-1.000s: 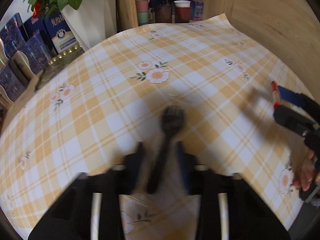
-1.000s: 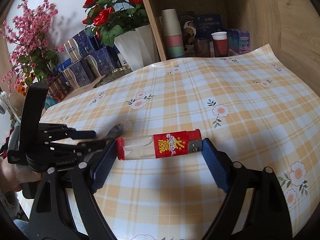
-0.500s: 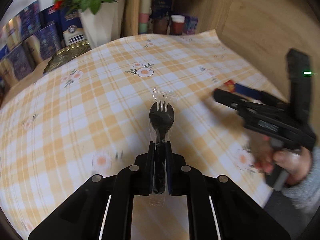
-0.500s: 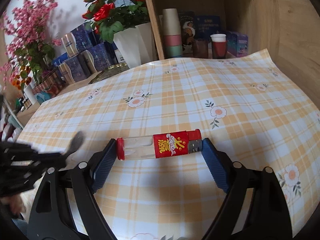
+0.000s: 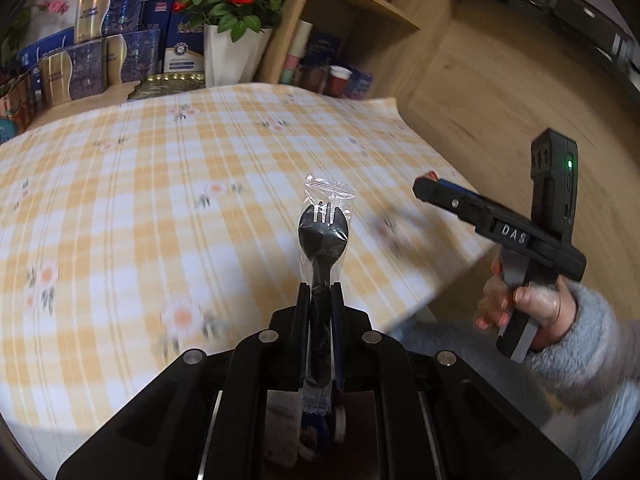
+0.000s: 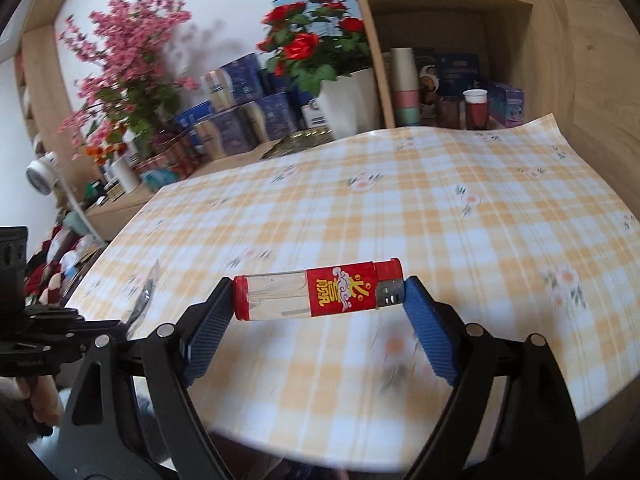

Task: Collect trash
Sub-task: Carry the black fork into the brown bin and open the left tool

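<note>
Two items were up off the tabletop: left claw clamped the wrapped black spork, right claw gripped the lighter endwise; no bin visible, drop-off remained.

I've lifted the left gripper, clamped on the wrapped black spork, off the checked tablecloth toward its near edge, and the right gripper with the lighter has risen too.
</note>
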